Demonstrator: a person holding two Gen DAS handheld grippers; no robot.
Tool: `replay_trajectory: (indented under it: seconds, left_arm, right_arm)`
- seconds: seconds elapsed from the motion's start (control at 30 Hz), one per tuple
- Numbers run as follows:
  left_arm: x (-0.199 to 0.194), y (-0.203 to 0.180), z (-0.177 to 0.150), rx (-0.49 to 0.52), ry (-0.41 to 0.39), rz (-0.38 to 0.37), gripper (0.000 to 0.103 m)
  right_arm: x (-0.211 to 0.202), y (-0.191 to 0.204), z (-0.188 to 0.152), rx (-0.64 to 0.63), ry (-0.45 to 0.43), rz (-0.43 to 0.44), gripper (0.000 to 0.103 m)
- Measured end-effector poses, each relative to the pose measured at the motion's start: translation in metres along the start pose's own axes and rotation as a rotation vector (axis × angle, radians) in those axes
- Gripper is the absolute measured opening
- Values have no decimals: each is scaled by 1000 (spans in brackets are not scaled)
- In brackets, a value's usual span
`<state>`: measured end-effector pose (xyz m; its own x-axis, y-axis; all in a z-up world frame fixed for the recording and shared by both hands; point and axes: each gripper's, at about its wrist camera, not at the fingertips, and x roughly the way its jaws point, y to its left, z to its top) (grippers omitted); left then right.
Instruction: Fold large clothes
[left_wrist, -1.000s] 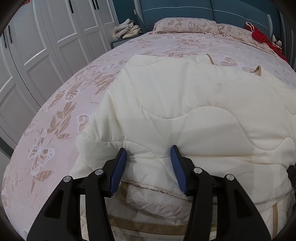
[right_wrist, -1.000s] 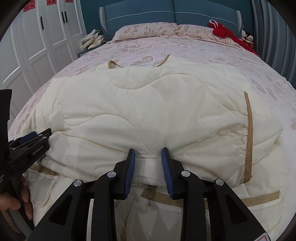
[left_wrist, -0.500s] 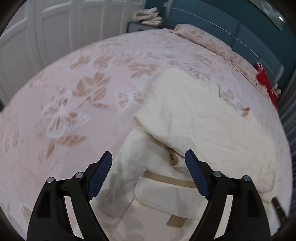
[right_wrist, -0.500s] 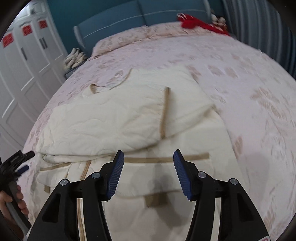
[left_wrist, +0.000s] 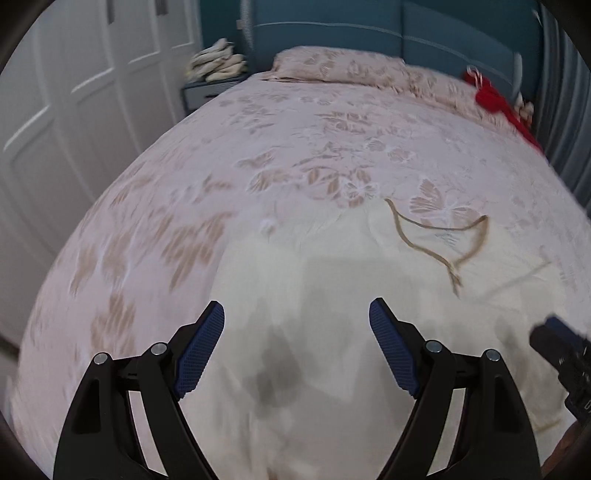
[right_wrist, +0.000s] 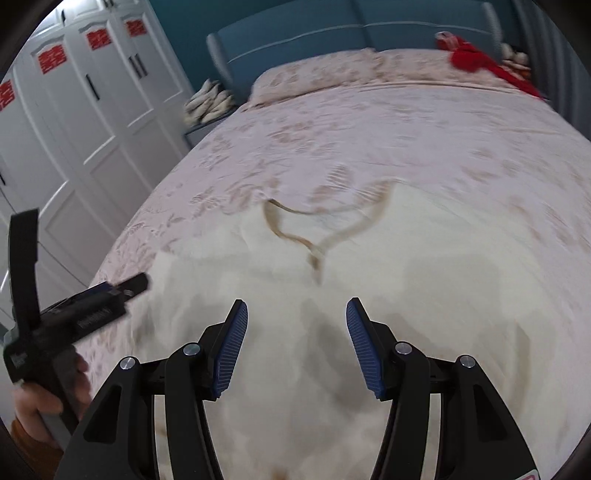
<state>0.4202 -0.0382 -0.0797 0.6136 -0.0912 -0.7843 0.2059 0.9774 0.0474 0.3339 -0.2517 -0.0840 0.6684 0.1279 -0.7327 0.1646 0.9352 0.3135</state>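
Observation:
A cream quilted garment (left_wrist: 332, 280) with tan trim lies folded on the pink floral bed, its tan neck trim (left_wrist: 439, 240) toward the headboard; it also shows in the right wrist view (right_wrist: 369, 266). My left gripper (left_wrist: 296, 347) is open and empty, held above the garment's near left part. My right gripper (right_wrist: 296, 347) is open and empty above the garment's near middle. The left gripper also shows at the left edge of the right wrist view (right_wrist: 74, 317). Both views are blurred by motion.
The bed (left_wrist: 221, 177) spreads around the garment. Pillows (left_wrist: 340, 66) and a red item (left_wrist: 495, 99) lie by the teal headboard (right_wrist: 332, 33). White wardrobe doors (right_wrist: 92, 96) stand on the left, and a nightstand with pale folded items (left_wrist: 218, 66) beside them.
Both grippers have let go of the garment's folded edge, opened wide and lifted back. The garment now lies flat and both views tilt up toward the headboard.

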Motion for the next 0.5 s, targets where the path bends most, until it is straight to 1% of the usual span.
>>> replay_trajectory:
  seconds: [0.07,0.1,0.17,0.23,0.3,0.4,0.47,0.5]
  left_arm:
    - [23,-2,14,17,23,7,78]
    - [35,-2,18,16,39,14,78]
    - [60,3,27,1,74,30,78]
    - [82,12,29,-26,106,39,78]
    - [96,19,28,-48,125,45,78]
    - [113,27,21,-71,140,47,79]
    - [119,29,17,-76,131,46,80]
    - [120,28,16,-79,125,46,80]
  right_arm:
    - [31,6,21,3,26,8,55]
    - [53,8,35,4,47,-1,55]
    - [77,12,47,-3,68,-24,55]
    - [106,12,56,-18,114,-48,55]
    - [133,11,58,-36,172,-76,55]
    - [151,7,49,-54,214,-72,56]
    - [152,8,42,-93,197,-73,53]
    - [151,9,39,-108,187,-71,46]
